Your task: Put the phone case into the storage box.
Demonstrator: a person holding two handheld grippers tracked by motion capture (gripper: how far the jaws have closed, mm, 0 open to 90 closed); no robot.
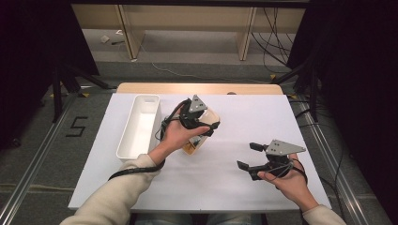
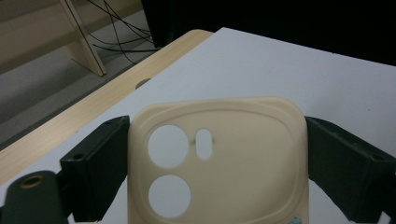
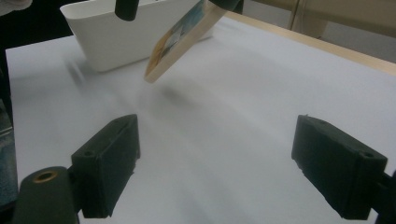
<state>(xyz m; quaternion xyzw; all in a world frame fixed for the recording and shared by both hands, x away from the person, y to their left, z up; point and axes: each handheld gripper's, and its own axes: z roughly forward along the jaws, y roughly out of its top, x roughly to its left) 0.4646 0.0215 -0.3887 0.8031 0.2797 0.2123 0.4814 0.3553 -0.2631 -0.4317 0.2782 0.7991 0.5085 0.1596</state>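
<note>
So the left gripper [image 1: 199,123] is clamped on a cream phone case [image 2: 219,163], one black jaw pressed against each long edge. In the left gripper view the case sits flat between the jaws with its camera end pointing away, and you can make out two round cutouts plus a smaller oval one next to them. From the high view the case [image 1: 206,126] is held up off the white table [image 1: 234,187], tilted, just to the right of the white bin [image 1: 139,126] and not touching it as far as the view lets you tell. The right gripper view catches the same case [image 3: 180,39] from the side, hanging at a slant above the tabletop with its lower corner clear of the surface, and there's some blue and orange print on the face turned that way. The bin [image 3: 116,32] sits right behind it in that view. The right gripper [image 1: 249,157] is well off to the right near the front of the table, jaws spread wide apart with nothing between them but bare white tabletop. The person's right hand [image 1: 288,180] holds it low over the table, pointing left toward the case.
</note>
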